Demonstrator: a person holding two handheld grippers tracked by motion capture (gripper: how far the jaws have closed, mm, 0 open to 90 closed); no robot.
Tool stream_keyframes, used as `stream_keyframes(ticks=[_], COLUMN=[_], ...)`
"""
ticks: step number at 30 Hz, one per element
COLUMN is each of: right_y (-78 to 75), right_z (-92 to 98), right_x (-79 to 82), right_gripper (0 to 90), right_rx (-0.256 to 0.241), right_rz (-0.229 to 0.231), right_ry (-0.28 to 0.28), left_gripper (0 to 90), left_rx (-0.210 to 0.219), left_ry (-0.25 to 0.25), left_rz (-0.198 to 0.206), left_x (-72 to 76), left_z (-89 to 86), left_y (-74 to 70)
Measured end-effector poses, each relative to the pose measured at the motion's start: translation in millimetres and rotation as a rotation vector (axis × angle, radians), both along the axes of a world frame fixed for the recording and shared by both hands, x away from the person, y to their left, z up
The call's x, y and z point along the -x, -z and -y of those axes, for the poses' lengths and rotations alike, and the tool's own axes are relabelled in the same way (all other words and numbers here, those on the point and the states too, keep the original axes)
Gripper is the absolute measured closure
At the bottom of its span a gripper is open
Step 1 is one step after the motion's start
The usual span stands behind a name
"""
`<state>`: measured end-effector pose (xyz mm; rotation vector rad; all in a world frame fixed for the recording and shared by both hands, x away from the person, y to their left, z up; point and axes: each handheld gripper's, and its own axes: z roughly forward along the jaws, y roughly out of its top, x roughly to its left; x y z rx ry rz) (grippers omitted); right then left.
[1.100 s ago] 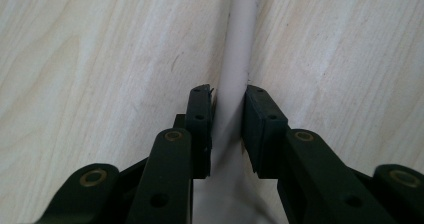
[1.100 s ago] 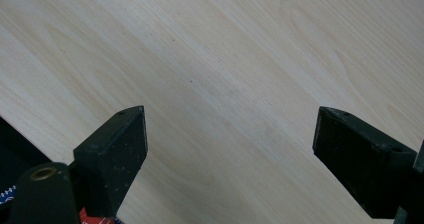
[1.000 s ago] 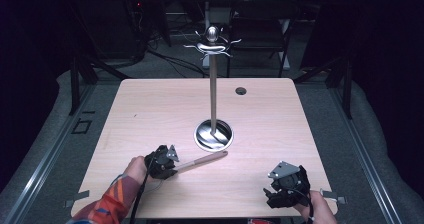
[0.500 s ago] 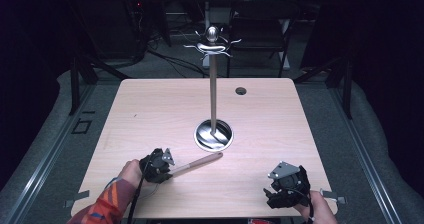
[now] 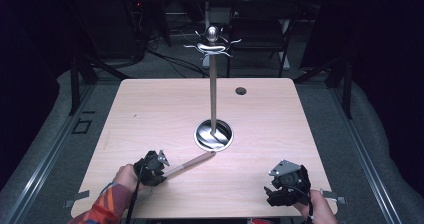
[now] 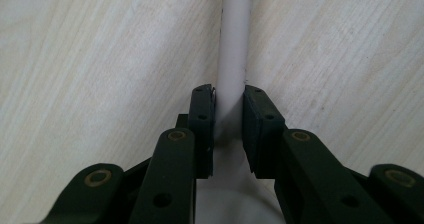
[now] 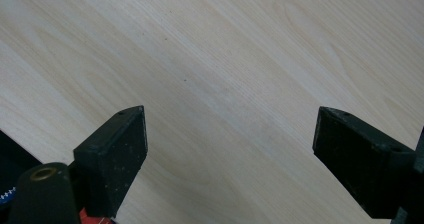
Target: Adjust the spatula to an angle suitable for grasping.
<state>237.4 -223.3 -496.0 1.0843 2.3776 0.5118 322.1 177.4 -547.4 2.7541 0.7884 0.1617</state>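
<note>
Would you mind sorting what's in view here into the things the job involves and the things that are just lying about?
In the job:
- rod, lying on the table, its far end by the stand's base
- left gripper, shut on the rod
- metal stand with hooks

Lying about:
- right gripper, open over bare table
- dark grommet
- chair beyond the table

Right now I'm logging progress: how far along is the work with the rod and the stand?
Done: the left gripper has closed on the rod, which lies on the table with its far end near the stand base. In hand: that grip. Left: lifting the rod, probably towards the stand. The right gripper waits open and empty.
</note>
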Motion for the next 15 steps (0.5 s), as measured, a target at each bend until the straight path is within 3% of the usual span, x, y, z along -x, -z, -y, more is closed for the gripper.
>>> stream_keyframes(ticks=[3,15], right_y=[0.9,-1.0], right_z=[-1.4,2.7], right_x=[-2.7,-3.9], right_gripper=[13.6,13.7], right_rx=[-0.004,-0.030], right_rz=[-0.005,-0.006], right_ry=[-0.003,0.024], left_gripper=[76.0,75.8], left_rx=[0.009,0.007], left_ry=[-0.025,-0.045], left_rz=[-0.009,-0.024], left_x=[1.2,0.6], left_z=[-3.0,-7.6], left_y=[0.0,-0.8])
